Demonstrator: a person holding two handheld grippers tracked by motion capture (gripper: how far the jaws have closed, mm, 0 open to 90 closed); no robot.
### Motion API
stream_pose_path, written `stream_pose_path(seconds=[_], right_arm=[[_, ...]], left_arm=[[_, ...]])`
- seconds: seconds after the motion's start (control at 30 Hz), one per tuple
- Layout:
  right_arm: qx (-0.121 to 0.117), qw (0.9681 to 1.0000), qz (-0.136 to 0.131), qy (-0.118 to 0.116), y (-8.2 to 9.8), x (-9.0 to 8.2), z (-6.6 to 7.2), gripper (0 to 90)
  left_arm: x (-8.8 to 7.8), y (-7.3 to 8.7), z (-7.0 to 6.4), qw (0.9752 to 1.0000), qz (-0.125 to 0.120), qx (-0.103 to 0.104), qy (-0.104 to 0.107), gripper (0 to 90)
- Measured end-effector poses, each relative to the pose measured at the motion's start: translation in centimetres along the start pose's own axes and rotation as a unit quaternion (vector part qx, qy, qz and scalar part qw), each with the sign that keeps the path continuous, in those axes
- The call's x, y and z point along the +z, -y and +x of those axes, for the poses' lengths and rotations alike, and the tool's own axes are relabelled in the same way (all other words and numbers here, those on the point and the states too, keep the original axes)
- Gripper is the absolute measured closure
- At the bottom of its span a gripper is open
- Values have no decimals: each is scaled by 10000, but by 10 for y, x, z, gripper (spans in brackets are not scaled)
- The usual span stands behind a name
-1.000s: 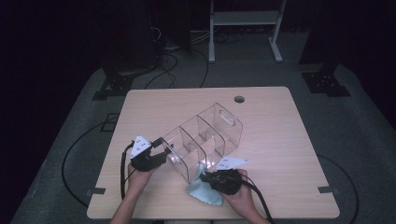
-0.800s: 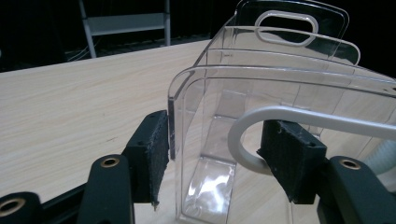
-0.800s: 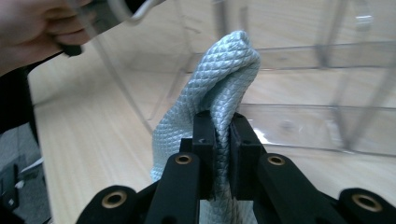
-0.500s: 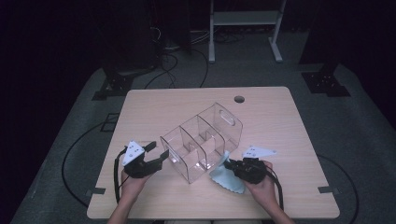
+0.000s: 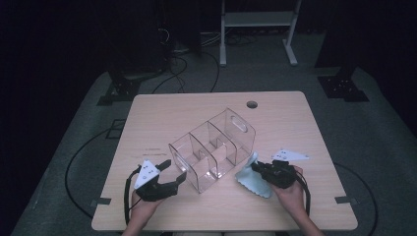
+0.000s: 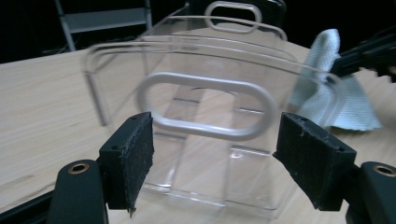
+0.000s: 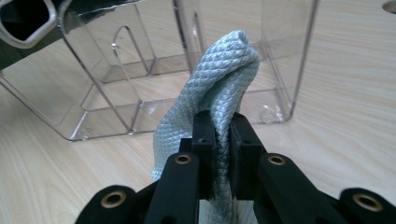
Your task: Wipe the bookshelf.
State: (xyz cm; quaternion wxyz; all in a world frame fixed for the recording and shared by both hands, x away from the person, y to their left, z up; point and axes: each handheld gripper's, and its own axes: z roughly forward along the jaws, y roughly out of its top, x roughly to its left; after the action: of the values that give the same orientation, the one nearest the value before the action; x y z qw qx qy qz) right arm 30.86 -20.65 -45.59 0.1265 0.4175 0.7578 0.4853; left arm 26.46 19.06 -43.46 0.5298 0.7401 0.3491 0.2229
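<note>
A clear plastic organizer (image 5: 212,149) with several compartments and a handle slot at each end stands on the wooden table (image 5: 187,110). My left gripper (image 5: 173,175) is open just short of its near-left end; in the left gripper view that end wall with its handle slot (image 6: 205,108) stands beyond the wide-apart pads (image 6: 135,154). My right gripper (image 5: 256,170) is shut on a pale blue cloth (image 5: 250,179) beside the organizer's right side. In the right gripper view the cloth (image 7: 219,93) bunches upward from the jaws, with the organizer (image 7: 140,70) behind.
A round cable hole (image 5: 252,104) lies in the table's far side. Cables trail on the grey floor (image 5: 78,162) to the left. A white frame's legs (image 5: 255,19) stand beyond the table.
My right gripper has moved right and away from the organizer's front with the cloth in its jaws. My left gripper has drawn back from the organizer's near-left end.
</note>
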Motion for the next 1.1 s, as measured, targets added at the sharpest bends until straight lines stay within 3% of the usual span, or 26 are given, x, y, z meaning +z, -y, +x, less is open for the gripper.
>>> stream_pose_path(seconds=[0.27, 0.47, 0.57, 0.73, 0.97, 1.1], right_arm=[[112, 9999, -88, 93, 3, -6, -8, 820], [164, 9997, -135, 124, 3, -9, -11, 820], [149, 9997, -156, 146, 3, -9, -12, 819], [200, 9995, -163, 206, 4, -11, -16, 818], [267, 9990, -229, 280, 3, -17, -20, 813], [258, 9987, -265, 337, 2, -21, -21, 813]], left_arm=[[9, -2, -18, 9998, 92, 87, 177, 225], [17, -4, -29, 9996, 139, 213, 101, 194], [22, -4, -34, 9994, 162, 282, 66, 254], [26, -6, -37, 9990, 166, 417, 78, 468], [28, -6, -37, 9986, 136, 447, 235, 477], [32, -5, -40, 9976, 139, 503, 450, 475]])
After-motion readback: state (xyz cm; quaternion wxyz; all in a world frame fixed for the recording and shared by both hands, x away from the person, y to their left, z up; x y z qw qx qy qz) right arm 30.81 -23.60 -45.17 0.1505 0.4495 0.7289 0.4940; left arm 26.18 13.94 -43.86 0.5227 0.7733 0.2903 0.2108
